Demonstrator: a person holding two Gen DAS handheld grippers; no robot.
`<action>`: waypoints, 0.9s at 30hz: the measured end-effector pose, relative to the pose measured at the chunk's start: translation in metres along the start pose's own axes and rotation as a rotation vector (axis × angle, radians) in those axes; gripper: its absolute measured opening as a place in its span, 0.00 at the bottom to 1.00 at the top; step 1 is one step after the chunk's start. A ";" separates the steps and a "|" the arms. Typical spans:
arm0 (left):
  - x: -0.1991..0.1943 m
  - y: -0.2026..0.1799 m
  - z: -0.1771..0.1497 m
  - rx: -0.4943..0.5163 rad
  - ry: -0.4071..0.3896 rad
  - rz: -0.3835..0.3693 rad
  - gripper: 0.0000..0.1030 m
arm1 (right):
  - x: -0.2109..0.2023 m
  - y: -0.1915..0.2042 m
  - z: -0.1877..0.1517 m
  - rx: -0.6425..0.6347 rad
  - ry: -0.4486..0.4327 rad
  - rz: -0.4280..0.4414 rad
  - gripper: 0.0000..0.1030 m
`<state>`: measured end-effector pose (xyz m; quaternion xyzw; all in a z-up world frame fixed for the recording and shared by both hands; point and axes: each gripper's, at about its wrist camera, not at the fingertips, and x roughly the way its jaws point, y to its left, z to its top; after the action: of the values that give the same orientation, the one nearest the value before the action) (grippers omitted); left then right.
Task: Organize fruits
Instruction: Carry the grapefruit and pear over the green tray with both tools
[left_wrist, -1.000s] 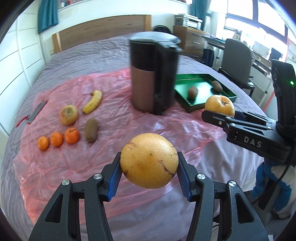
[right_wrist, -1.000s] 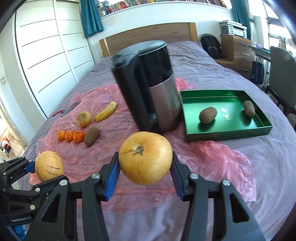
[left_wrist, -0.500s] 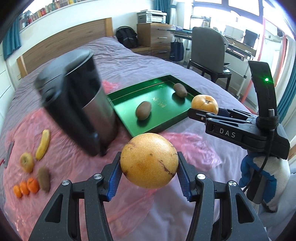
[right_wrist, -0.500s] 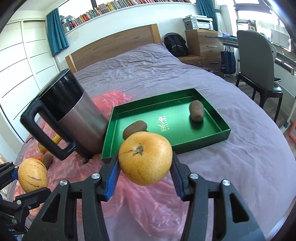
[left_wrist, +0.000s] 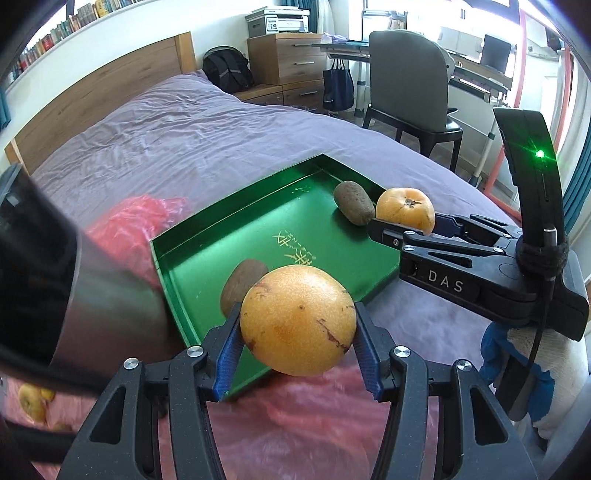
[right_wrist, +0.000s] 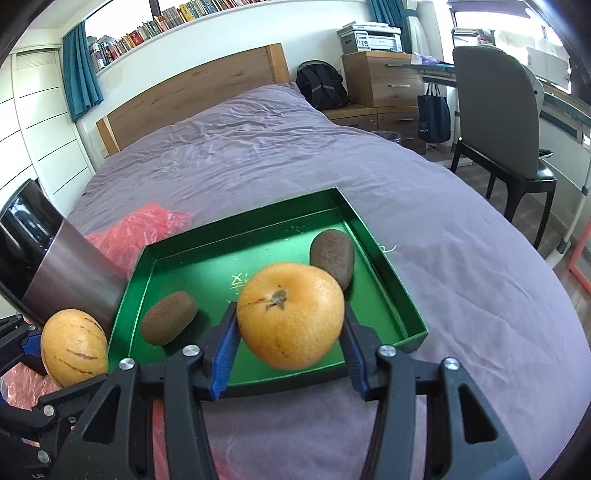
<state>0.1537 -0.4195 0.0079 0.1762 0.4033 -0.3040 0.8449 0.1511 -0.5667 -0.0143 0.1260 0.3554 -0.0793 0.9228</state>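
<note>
A: Step in hand: carry to the tray. Left claw (left_wrist: 297, 345) grips a yellow-orange fruit (left_wrist: 298, 319); right claw (right_wrist: 288, 338) grips an orange fruit with stem scar (right_wrist: 290, 320). Both are held over the near end of the green tray (right_wrist: 384, 266) on the bed (right_wrist: 295, 155).

B: Next move?

A: Probably lower each onto bare tray floor, then release.

B: Obstacles?

A: Two kiwis in the tray, one near (right_wrist: 169, 322), one far (right_wrist: 332, 256). Kettle (right_wrist: 70, 275) just beside the tray's left wall, on the pink plastic sheet (right_wrist: 142, 230). The claws are close together.

"DAS" — white letters on the right claw's (left_wrist: 402, 218) black body
</note>
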 end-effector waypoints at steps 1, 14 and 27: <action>0.007 -0.001 0.003 0.004 0.005 0.001 0.48 | 0.006 -0.003 0.002 0.002 0.003 -0.004 0.41; 0.073 0.000 0.009 0.031 0.066 0.008 0.48 | 0.056 -0.013 -0.004 -0.015 0.023 -0.027 0.41; 0.089 0.006 -0.003 0.000 0.095 -0.020 0.48 | 0.057 -0.005 -0.011 -0.089 0.022 -0.064 0.41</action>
<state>0.1992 -0.4468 -0.0640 0.1866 0.4447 -0.3036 0.8217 0.1844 -0.5719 -0.0613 0.0744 0.3724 -0.0915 0.9205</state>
